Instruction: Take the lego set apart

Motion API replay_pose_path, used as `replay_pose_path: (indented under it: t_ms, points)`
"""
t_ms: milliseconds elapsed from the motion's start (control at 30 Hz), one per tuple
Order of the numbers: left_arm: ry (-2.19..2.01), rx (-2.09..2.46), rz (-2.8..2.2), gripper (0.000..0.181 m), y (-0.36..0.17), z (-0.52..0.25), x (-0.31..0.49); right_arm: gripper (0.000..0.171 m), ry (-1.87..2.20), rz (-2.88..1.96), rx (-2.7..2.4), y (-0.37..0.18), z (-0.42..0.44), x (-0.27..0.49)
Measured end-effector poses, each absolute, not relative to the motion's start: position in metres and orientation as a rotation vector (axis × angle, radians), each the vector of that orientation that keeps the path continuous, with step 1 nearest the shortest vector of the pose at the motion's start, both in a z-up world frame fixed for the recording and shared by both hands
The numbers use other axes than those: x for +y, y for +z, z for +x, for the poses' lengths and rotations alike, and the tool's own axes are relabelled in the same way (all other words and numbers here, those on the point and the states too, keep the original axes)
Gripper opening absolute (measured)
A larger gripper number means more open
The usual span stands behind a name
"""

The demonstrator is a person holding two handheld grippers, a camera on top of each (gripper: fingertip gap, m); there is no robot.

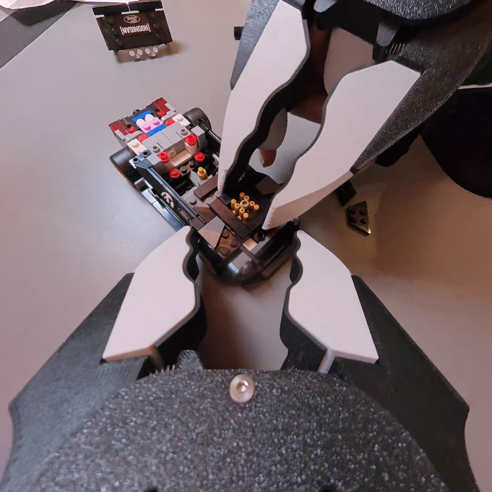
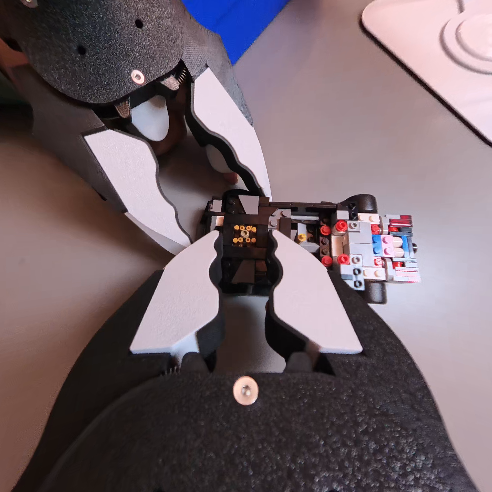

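The Lego car [image 1: 170, 170] lies on the grey table [image 1: 66, 213], roof and bonnet panels already gone so that studs and inner bricks are bare. Its long axis runs away from the left gripper [image 1: 242, 239]: the black nose sits between that gripper's fingers, and the red, blue and pink tail end points off to the upper left of the left wrist view. In the right wrist view the same axis lies left to right, tail to the right.

The left gripper's fingers flank the nose, seemingly closed against it, though contact is hidden. The right gripper [image 2: 246, 237] straddles the black engine block [image 2: 243, 234] with the gold pipes, narrowed about it; whether it truly pinches I cannot tell.

Likely troubles: if the right gripper pulls upward while the left holds only loosely, the whole car may lift or swing on its wheels rather than part. A skewed pull could scatter small gold pieces. The two grippers stand very near each other and may collide. A removed black panel [image 1: 133, 28] and a small black wedge [image 1: 358, 217] lie well apart
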State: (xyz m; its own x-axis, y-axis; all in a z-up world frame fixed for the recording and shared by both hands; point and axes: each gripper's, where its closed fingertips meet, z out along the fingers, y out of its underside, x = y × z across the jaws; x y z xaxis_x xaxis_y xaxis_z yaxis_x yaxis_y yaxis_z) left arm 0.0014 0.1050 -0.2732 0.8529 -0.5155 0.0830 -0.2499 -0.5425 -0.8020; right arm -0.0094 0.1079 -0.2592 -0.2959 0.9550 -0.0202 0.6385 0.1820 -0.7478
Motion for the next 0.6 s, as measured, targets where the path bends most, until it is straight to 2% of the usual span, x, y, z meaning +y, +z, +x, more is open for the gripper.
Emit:
replay_pose_path:
  t_ms: [367,400,433,600]
  points:
    - [-0.420,0.553,-2.169,0.064,-0.273,0.001,0.104,0.030,1.003,-1.292,-1.789,-0.249,-0.008,0.104]
    - [-0.427,0.536,-2.182,0.063,-0.273,0.001,0.105,0.027,1.037,-1.259,-1.763,-0.243,-0.008,0.102]
    - [-0.414,0.553,-2.177,0.062,-0.274,0.002,0.105,0.006,1.120,-1.224,-1.718,-0.230,-0.008,0.096]
    - [-0.421,0.548,-2.177,0.062,-0.273,0.002,0.105,0.007,1.103,-1.242,-1.681,-0.224,-0.008,0.106]
